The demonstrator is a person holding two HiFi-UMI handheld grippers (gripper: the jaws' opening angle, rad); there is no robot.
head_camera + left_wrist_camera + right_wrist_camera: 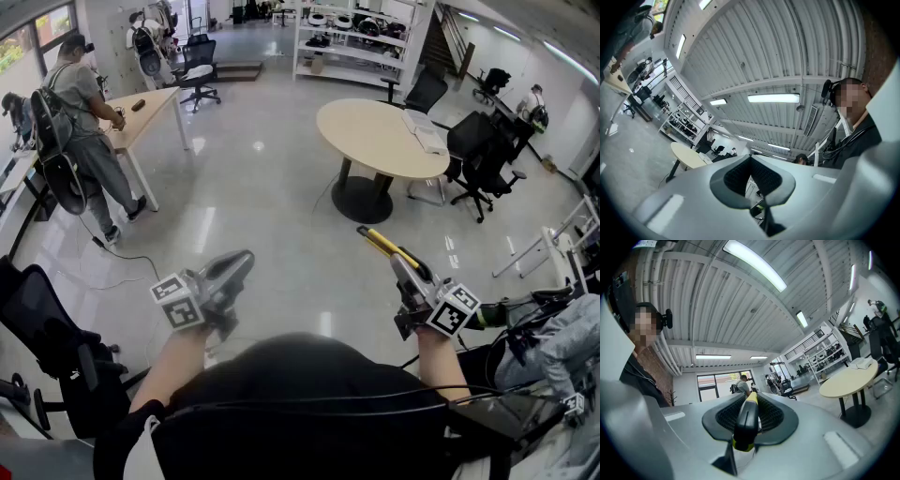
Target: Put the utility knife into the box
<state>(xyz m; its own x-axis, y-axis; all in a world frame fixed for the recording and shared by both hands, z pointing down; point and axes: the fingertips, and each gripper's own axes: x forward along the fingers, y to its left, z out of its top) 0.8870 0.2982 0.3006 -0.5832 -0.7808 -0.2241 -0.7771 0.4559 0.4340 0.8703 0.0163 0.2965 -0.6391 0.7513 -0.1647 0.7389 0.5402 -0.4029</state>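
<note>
The right gripper (749,414) has its two jaws narrowed onto one utility knife (746,420), which is pinched between the ribbed black pads. The knife's black-and-yellow body lies lengthwise along the jaws. In the head view its yellow end sticks out past the jaw tips, pointing away from the person and slightly up. One cube with square markers (456,309) sits at the back of this gripper, just above the person's right hand (433,349).

Well to the left of it, at about the same height, is the left gripper (242,264). Its two jaws are closed pad against pad, and it carries the second marker cube (178,300). Both grippers are held out over a glossy grey floor (272,216).

Ahead of the knife's tip, some way off, stands one round table (375,131) with a pale top and a single black pedestal. A few flat white items lie at the table's right edge. Black office chairs (478,155) stand right of the table, but they overlap too much to count.

Beyond the table is one white shelving unit (361,33). Far to the left of the left gripper, one person with a backpack (84,122) stands at a long light desk (145,112), and one more black chair (199,66) stands beyond that desk
</note>
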